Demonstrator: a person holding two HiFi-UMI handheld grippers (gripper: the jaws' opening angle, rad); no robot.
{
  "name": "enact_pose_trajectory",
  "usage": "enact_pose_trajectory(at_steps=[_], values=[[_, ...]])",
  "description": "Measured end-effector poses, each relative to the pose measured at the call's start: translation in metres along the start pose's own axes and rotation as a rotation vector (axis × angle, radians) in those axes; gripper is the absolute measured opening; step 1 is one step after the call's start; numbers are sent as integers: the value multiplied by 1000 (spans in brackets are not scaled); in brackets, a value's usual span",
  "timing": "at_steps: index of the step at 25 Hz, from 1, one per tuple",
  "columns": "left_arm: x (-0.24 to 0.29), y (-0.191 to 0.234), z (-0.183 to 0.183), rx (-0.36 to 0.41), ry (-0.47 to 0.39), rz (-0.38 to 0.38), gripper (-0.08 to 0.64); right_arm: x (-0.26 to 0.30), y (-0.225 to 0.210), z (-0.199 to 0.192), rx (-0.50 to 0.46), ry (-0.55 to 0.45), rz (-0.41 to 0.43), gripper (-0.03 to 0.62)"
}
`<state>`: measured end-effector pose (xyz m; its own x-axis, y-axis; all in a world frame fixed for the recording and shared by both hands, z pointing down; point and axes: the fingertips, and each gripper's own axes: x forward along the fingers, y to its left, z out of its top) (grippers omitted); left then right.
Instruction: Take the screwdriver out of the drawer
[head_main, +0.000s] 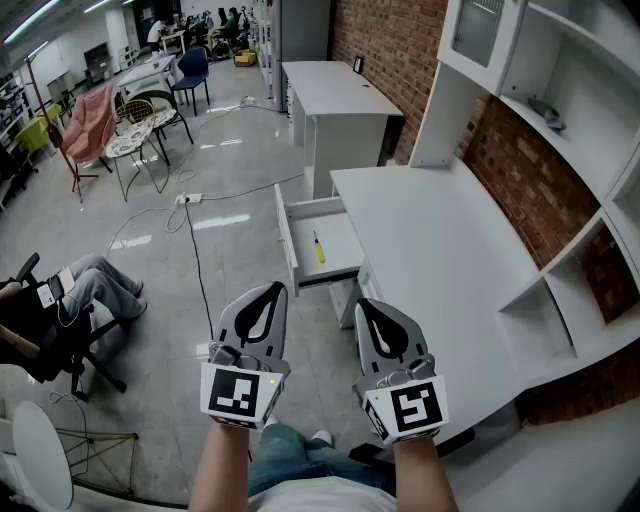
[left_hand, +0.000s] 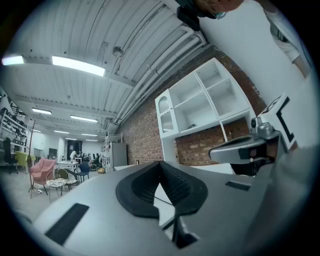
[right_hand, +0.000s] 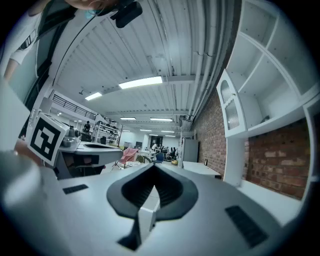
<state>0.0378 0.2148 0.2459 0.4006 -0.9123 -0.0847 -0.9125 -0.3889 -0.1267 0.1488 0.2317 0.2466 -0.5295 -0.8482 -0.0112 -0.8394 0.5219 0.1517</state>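
Head view has the drawer (head_main: 338, 228) pulled out of the left side of the white desk (head_main: 440, 260), and the only thing I can see in it is the yellow screwdriver (head_main: 318, 247), lying flat on the bottom. Both tongs are low in the frame, side by side and held level, well apart from the drawer. The left gripper (head_main: 275, 290) has its jaws closed with nothing in them, and it's the same for the right gripper (head_main: 365, 303). White shelves (head_main: 590, 120) sit over the desk against a brick wall (head_main: 385, 40). Out on the floor a black cable (head_main: 195, 270) runs from a power strip (head_main: 188, 199), a seated person (head_main: 95, 285) is off to the left, and some chairs (head_main: 150, 125) stand further back.
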Motion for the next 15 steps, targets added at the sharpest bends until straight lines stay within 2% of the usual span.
enact_pose_trajectory(at_steps=[4, 10, 15], values=[[3, -10, 2, -29, -4, 5, 12, -10, -5, -7, -19, 11, 4, 9], [11, -15, 1, -29, -4, 14, 12, -18, -30, -10, -8, 18, -21, 9], [29, -7, -2, -27, -5, 12, 12, -2, -40, -20, 10, 39, 9, 10]])
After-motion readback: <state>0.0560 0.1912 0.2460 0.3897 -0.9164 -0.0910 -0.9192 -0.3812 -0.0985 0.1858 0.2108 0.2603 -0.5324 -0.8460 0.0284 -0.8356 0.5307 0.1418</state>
